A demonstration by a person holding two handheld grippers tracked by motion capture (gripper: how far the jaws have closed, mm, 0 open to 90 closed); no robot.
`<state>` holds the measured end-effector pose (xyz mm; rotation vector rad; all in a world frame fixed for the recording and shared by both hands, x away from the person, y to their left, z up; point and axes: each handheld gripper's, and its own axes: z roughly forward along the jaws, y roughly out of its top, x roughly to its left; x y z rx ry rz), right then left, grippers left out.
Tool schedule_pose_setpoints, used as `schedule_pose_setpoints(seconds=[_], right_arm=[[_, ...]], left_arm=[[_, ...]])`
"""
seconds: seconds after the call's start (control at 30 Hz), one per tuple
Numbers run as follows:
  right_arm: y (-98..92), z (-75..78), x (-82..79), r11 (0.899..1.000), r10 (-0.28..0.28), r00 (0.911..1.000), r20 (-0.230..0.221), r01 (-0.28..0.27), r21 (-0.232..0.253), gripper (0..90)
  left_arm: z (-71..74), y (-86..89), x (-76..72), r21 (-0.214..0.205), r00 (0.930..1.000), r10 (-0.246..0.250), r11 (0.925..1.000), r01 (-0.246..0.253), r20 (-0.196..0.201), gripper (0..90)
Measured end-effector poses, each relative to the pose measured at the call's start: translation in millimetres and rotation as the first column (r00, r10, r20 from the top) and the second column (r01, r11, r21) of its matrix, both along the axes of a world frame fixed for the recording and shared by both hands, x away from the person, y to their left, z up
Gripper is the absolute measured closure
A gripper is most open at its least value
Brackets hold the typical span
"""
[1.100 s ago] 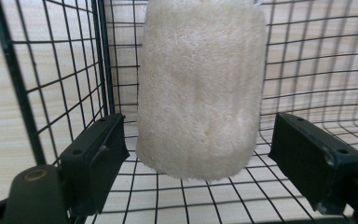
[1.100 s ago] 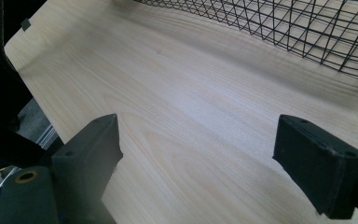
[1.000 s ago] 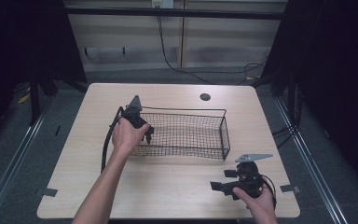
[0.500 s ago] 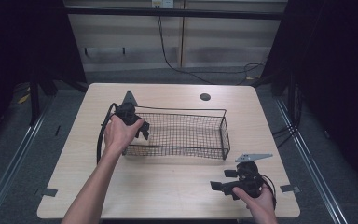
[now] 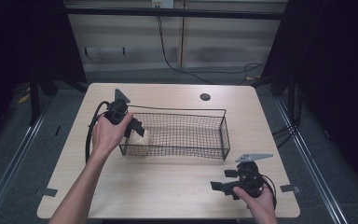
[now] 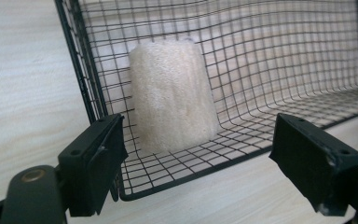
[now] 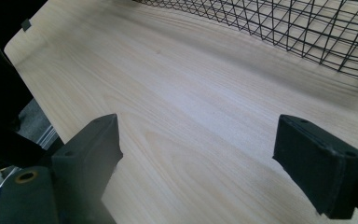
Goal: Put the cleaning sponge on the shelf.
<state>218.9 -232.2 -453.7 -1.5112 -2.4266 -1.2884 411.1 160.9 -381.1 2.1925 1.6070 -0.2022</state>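
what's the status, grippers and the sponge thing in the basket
Left gripper open, aimed at the basket's left end. Right gripper open, idle over bare table. Pale sponge upright inside wire basket, ungripped. Basket mesh stands between jaws and sponge.

Cream loofah sponge [image 6: 172, 95] — upright, in black wire basket [image 5: 186, 135] — left end corner

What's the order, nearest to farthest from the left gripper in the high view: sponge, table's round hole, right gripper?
1. sponge, in the basket's left end, beside the left gripper.
2. round hole, far edge of the table.
3. right gripper, near right corner.
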Motion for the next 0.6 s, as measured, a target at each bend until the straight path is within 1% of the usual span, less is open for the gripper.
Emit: schedule_pose_setpoints(seconds=[0.03, 0.07, 0.13, 0.17, 0.2, 0.23, 0.27, 0.3, 0.37, 0.4, 0.43, 0.47, 0.5, 0.53, 0.57, 0.6], right_arm=[[0.1, 0.0, -0.1, 1.0, 0.007, 1.0, 0.001, -0.007, 0.001, 14.2], [0.1, 0.0, -0.1, 1.0, 0.007, 1.0, 0.001, -0.007, 0.001, 14.2], [0.2, 0.0, -0.3, 1.0, 0.011, 0.9999, 0.004, -0.011, 0.002, 14.2], [0.2, 0.0, -0.2, 1.0, 0.009, 1.0, 0.003, -0.009, 0.002, 14.2], [0.2, 0.0, -0.2, 1.0, 0.008, 1.0, 0.002, -0.008, 0.002, 14.2], [0.2, 0.0, -0.2, 1.0, 0.009, 1.0, 0.002, -0.009, 0.002, 14.2], [0.2, 0.0, -0.2, 1.0, 0.009, 1.0, 0.002, -0.009, 0.002, 14.2], [0.3, 0.0, -0.2, 1.0, 0.01, 0.9999, 0.003, -0.01, 0.003, 14.2], [0.5, -0.2, 0.0, 1.0, 0.009, 1.0, 0.001, -0.009, 0.001, 14.2], [0.4, -0.3, 0.0, 1.0, 0.011, 0.9999, 0.002, -0.011, -0.001, 14.2], [0.4, -0.3, 0.0, 1.0, 0.011, 0.9999, 0.002, -0.011, -0.001, 14.2], [0.6, -0.3, 0.0, 1.0, 0.009, 1.0, 0.002, -0.009, -0.001, 14.2], [0.6, -0.3, 0.1, 1.0, 0.007, 1.0, -0.001, -0.007, 0.0, 14.2], [0.6, -0.3, 0.2, 1.0, 0.008, 1.0, -0.001, -0.008, -0.001, 14.2], [0.6, -0.3, 0.2, 1.0, 0.008, 1.0, -0.001, -0.008, -0.001, 14.2], [0.6, -0.3, 0.1, 1.0, 0.007, 1.0, 0.0, -0.007, 0.0, 14.2]], left_arm=[[1.8, 4.4, -1.2, -0.028, 0.9996, -0.023, 0.9993, 0.023, 0.018, 18.2], [1.8, 4.4, -1.2, -0.028, 0.9996, -0.023, 0.9993, 0.023, 0.018, 18.7], [3.2, 7.8, -3.0, -0.054, 0.9985, -0.042, 0.9976, 0.044, 0.035, 18.8], [5.6, 11.4, -5.2, -0.064, 0.9955, -0.074, 0.9949, 0.078, 0.059, 18.8], [7.1, 13.0, -6.5, -0.066, 0.9947, -0.079, 0.9943, 0.084, 0.066, 18.8], [8.5, 14.4, -8.2, -0.075, 0.9931, -0.084, 0.9931, 0.09, 0.081, 19.0], [8.5, 14.4, -8.2, -0.075, 0.9931, -0.084, 0.9931, 0.09, 0.081, 19.5], [10.8, 17.9, -11.2, -0.078, 0.9906, -0.093, 0.9918, 0.101, 0.1, 19.5], [12.1, 20.6, -14.2, -0.094, 0.9868, -0.106, 0.9886, 0.118, 0.122, 19.6], [12.1, 20.6, -14.2, -0.094, 0.9868, -0.106, 0.9886, 0.118, 0.122, 19.6], [13.0, 22.3, -15.1, -0.085, 0.9841, -0.125, 0.987, 0.136, 0.126, 19.6], [14.1, 23.0, -16.2, -0.085, 0.9822, -0.13, 0.9862, 0.142, 0.136, 19.6], [15.3, 25.2, -16.6, -0.074, 0.9763, -0.157, 0.9828, 0.169, 0.149, 19.6], [16.2, 24.8, -18.4, -0.082, 0.9771, -0.14, 0.9846, 0.155, 0.161, 19.6], [17.5, 27.3, -18.9, -0.078, 0.9713, -0.167, 0.9803, 0.182, 0.17, 19.6], [18.1, 29.0, -21.3, -0.078, 0.9635, -0.189, 0.9752, 0.207, 0.189, 19.6]])
